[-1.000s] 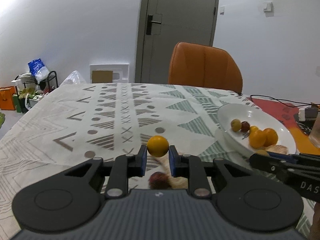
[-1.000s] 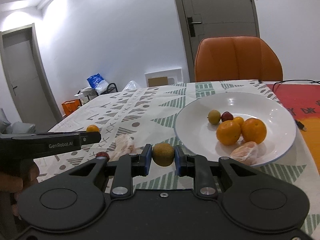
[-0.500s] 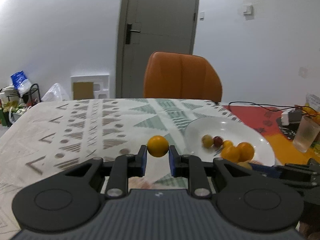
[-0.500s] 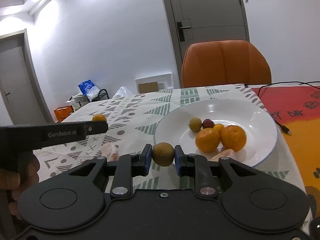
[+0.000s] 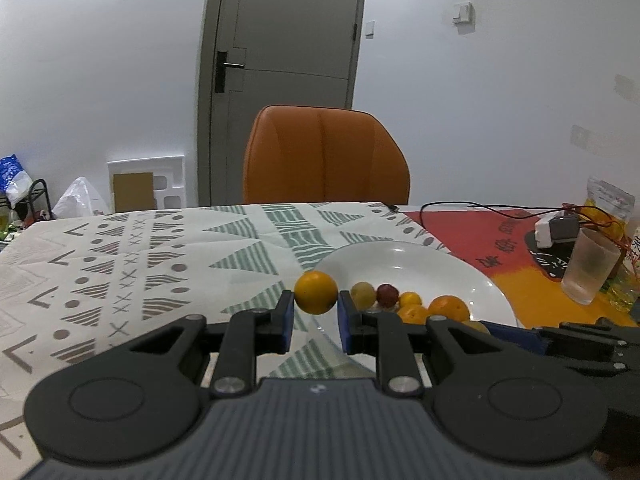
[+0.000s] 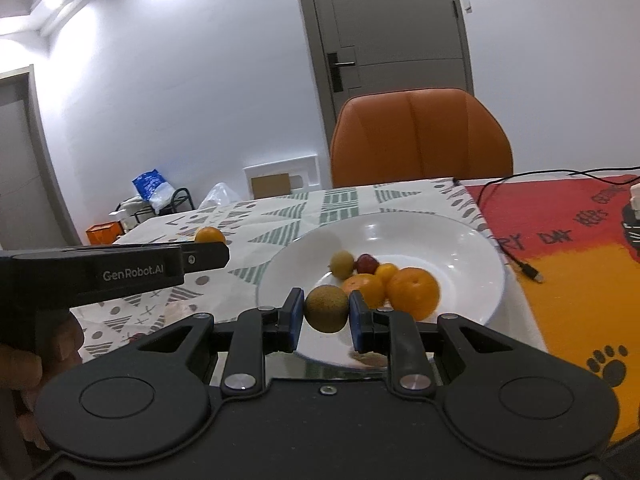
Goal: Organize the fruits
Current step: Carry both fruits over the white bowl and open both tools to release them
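Observation:
My left gripper (image 5: 316,312) is shut on a small orange fruit (image 5: 315,293) and holds it in the air at the near left rim of the white plate (image 5: 408,258). My right gripper (image 6: 326,318) is shut on a brown-green round fruit (image 6: 326,308) over the plate's near rim (image 6: 492,292). On the plate lie two oranges (image 6: 412,292), a small orange fruit, a yellow-green fruit (image 6: 343,264) and a dark red one (image 6: 367,263). The left gripper also shows in the right wrist view (image 6: 208,254), left of the plate.
An orange chair (image 5: 326,156) stands at the far table edge. A red-orange mat (image 5: 520,248) to the right carries a black cable, a white adapter (image 5: 558,230) and a frosted cup (image 5: 590,264). A patterned cloth (image 5: 120,264) covers the table's left part.
Both grippers moved toward the plate with their fruits held; the plate now sits closer and more central in both views. The left gripper swung right.

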The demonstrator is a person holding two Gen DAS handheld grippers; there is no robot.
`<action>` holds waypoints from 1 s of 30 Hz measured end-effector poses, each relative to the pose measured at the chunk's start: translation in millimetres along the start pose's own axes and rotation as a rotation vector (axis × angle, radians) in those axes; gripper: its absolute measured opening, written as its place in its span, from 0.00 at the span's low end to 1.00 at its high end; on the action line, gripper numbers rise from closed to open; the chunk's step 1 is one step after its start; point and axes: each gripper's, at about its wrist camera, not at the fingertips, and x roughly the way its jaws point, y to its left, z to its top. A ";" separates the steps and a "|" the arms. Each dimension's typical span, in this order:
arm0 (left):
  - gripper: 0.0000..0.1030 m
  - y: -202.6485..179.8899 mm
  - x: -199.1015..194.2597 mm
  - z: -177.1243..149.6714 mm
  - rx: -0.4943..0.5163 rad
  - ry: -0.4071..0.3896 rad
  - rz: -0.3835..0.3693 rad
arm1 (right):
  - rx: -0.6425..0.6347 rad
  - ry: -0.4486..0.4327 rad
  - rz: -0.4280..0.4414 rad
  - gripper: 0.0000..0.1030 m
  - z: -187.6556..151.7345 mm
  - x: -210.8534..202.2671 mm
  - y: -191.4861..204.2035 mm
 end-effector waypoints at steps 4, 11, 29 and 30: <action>0.20 -7.7 7.2 1.4 0.005 0.004 -0.018 | 0.004 -0.001 -0.016 0.22 0.1 -1.4 -6.8; 0.20 -21.1 17.3 3.4 0.017 0.010 -0.043 | 0.011 -0.002 -0.035 0.22 0.7 -1.7 -16.1; 0.24 -29.0 22.8 2.6 0.038 0.041 -0.040 | 0.034 0.002 -0.048 0.22 -1.6 -0.1 -26.3; 0.24 -26.5 21.4 2.7 0.035 0.041 -0.034 | 0.035 0.002 -0.045 0.22 -1.7 0.3 -26.1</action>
